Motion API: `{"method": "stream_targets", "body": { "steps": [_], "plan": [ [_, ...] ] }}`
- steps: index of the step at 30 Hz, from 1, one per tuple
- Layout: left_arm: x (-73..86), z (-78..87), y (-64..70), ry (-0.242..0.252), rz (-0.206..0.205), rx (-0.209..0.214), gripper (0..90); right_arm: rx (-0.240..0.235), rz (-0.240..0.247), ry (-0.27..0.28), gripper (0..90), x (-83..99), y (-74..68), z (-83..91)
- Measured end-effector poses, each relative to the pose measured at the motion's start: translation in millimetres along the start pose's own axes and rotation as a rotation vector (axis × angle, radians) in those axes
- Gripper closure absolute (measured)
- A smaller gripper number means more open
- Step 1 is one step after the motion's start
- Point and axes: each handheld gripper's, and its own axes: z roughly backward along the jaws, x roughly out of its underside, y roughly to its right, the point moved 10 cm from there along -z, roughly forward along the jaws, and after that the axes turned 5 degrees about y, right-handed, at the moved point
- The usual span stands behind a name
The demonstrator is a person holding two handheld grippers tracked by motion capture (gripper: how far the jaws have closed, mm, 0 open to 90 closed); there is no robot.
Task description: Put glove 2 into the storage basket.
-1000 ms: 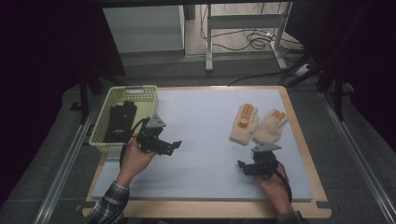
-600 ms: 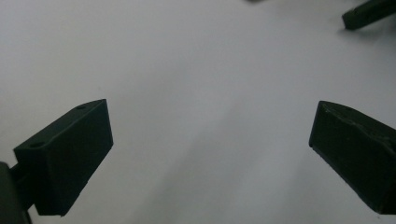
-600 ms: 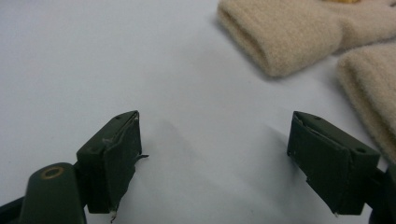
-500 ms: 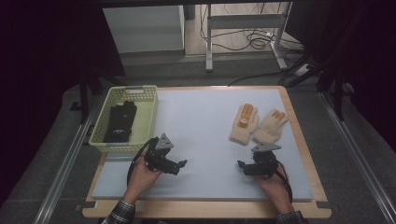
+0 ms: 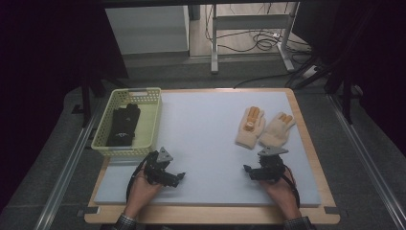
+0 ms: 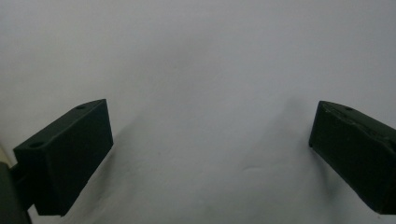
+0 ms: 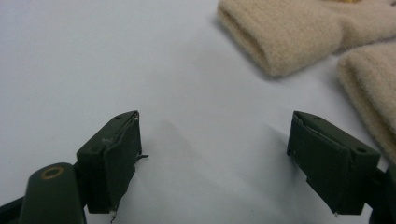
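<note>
Two cream knitted gloves with orange fingertips lie side by side at the mat's far right: the left glove point(image 5: 250, 127) and the right glove point(image 5: 277, 129). In the right gripper view their cuffs show as the left glove point(image 7: 285, 35) and the right glove point(image 7: 371, 88). A pair of black gloves point(image 5: 123, 124) lies in the pale yellow basket point(image 5: 154, 120). My left gripper point(image 5: 178, 178) rests low over the mat near the front left, open and holding nothing point(image 6: 210, 158). My right gripper point(image 5: 248, 170) sits just in front of the cream gloves, open and holding nothing point(image 7: 215, 158).
A pale blue-grey mat point(image 5: 206, 139) covers the wooden table point(image 5: 306, 129). The basket stands at the mat's left edge. Beyond the table are a white cabinet point(image 5: 146, 26), metal legs and cables on the floor point(image 5: 261, 40).
My left gripper has drawn back from beside the basket toward the front of the table and a little right. The right gripper has stayed where it was.
</note>
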Motion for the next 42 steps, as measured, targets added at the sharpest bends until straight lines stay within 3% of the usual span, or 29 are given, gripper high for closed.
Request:
{"method": "stream_targets", "body": {
  "steps": [2,4,18,22,27,35,42],
  "plan": [
    [1.8,-1.3,-0.2,0.008,0.041,0.028,0.0,0.000,0.000,0.000,17.3,0.0,0.0,0.0],
    [1.5,-0.9,-1.7,0.013,0.051,0.031,0.7,0.000,0.002,0.000,17.3,0.0,0.1,0.1],
    [2.1,-1.7,-1.0,0.013,0.049,0.026,0.2,0.000,-0.010,0.012,17.8,-1.7,0.1,2.2],
    [2.1,-1.6,-1.1,0.013,0.048,0.026,0.2,0.004,-0.014,0.024,18.1,-4.5,5.8,8.4],
    [2.1,-1.7,-1.0,0.013,0.048,0.025,0.2,0.028,-0.042,0.034,18.3,-10.3,22.1,18.6],
    [2.1,-1.7,-1.0,0.013,0.048,0.025,0.2,0.118,-0.106,0.036,19.5,-16.3,60.6,32.3],
    [2.1,-1.7,-1.0,0.013,0.049,0.025,0.2,0.163,-0.156,0.030,24.7,-24.1,94.3,30.3]
  ]
}}
